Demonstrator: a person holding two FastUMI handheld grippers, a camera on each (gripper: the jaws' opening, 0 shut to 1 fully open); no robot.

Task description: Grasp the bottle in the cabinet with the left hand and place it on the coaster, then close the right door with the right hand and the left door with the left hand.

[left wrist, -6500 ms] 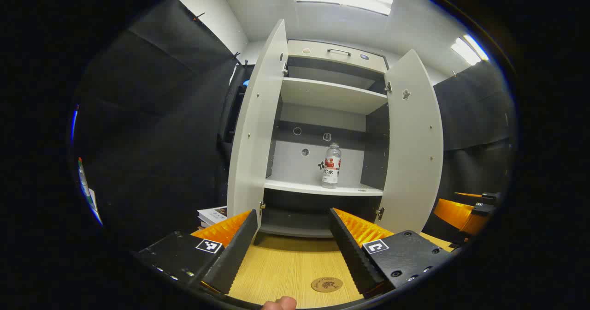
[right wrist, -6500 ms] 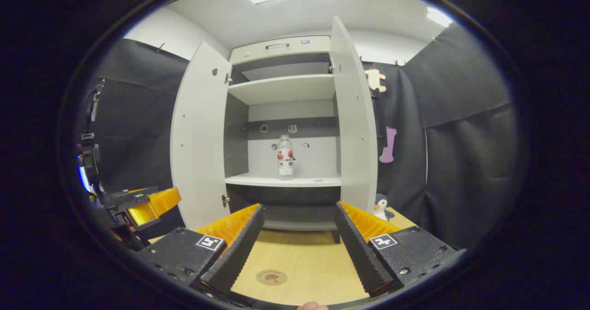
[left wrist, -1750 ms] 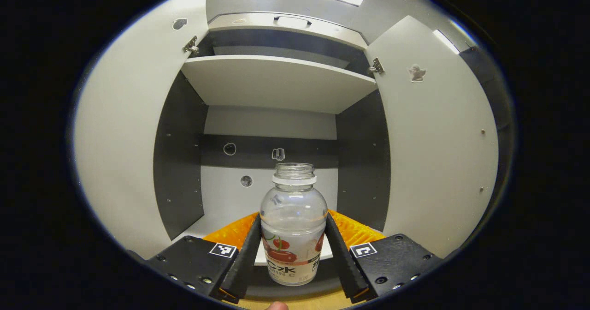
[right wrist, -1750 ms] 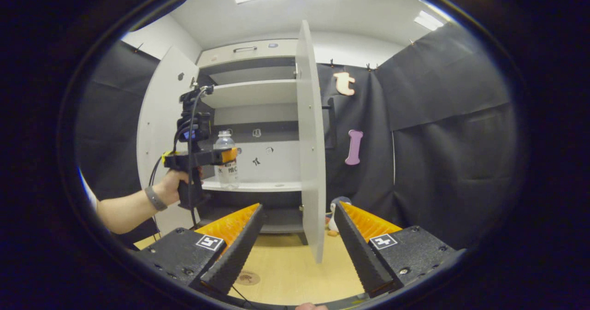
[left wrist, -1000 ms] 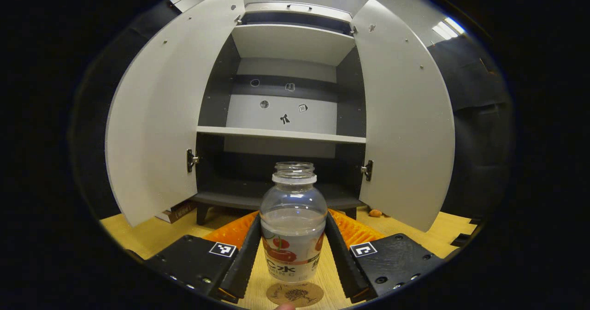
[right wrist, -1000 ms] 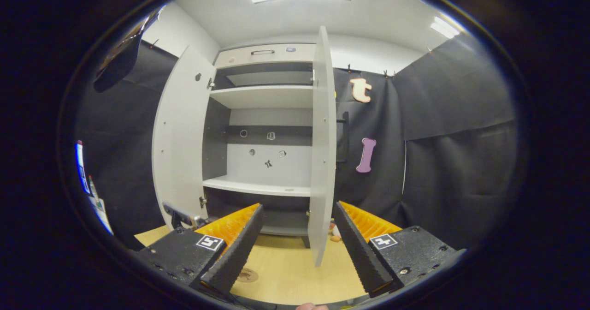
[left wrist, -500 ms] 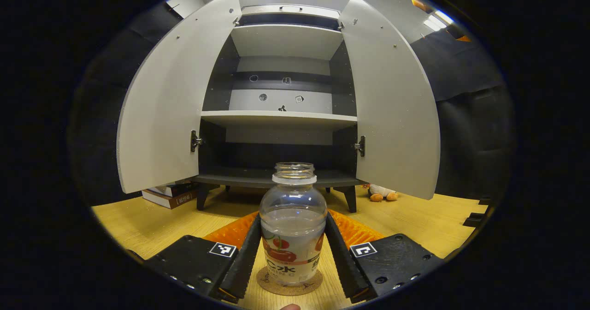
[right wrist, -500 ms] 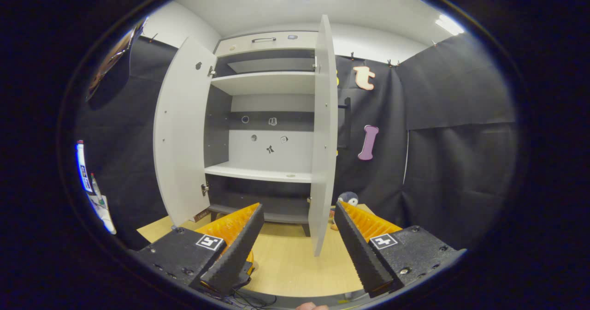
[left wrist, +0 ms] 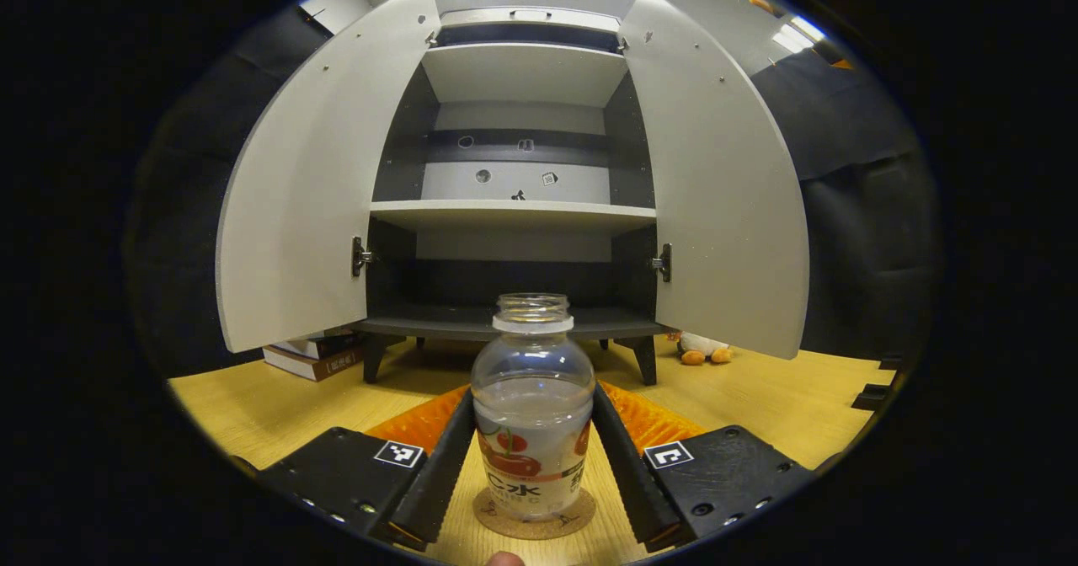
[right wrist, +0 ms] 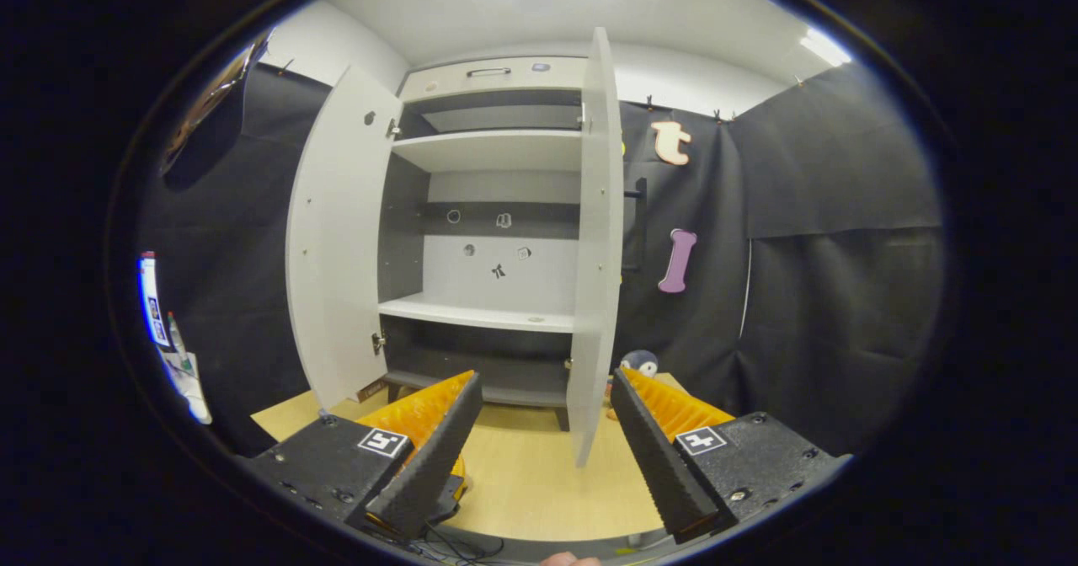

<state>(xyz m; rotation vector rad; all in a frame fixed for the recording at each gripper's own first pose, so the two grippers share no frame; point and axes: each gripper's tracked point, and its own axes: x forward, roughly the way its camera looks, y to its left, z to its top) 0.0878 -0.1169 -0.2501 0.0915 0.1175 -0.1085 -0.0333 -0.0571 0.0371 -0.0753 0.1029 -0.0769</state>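
A clear uncapped bottle [left wrist: 532,414] with a red fruit label stands upright on the round cork coaster [left wrist: 505,525] on the wooden table. My left gripper [left wrist: 532,393] is low over the table, its black fingers [left wrist: 438,473] close on either side of the bottle and slightly parted from it. The grey cabinet [left wrist: 514,212] stands behind with both doors wide open, the left door [left wrist: 295,204] and the right door [left wrist: 716,195]. My right gripper [right wrist: 545,376] is open and holds nothing. The right door [right wrist: 596,237] shows edge-on just beyond it.
Stacked books [left wrist: 312,355] lie under the left door beside the cabinet's leg. A small plush toy [left wrist: 703,349] sits on the table below the right door, and a penguin plush [right wrist: 640,362] sits behind the door's edge. The cabinet's shelves [right wrist: 480,313] are bare.
The bottle came out of the cabinet and down onto the coaster. In the last half second the left fingers spread slightly off it. The right gripper drifted a little relative to the right door's edge.
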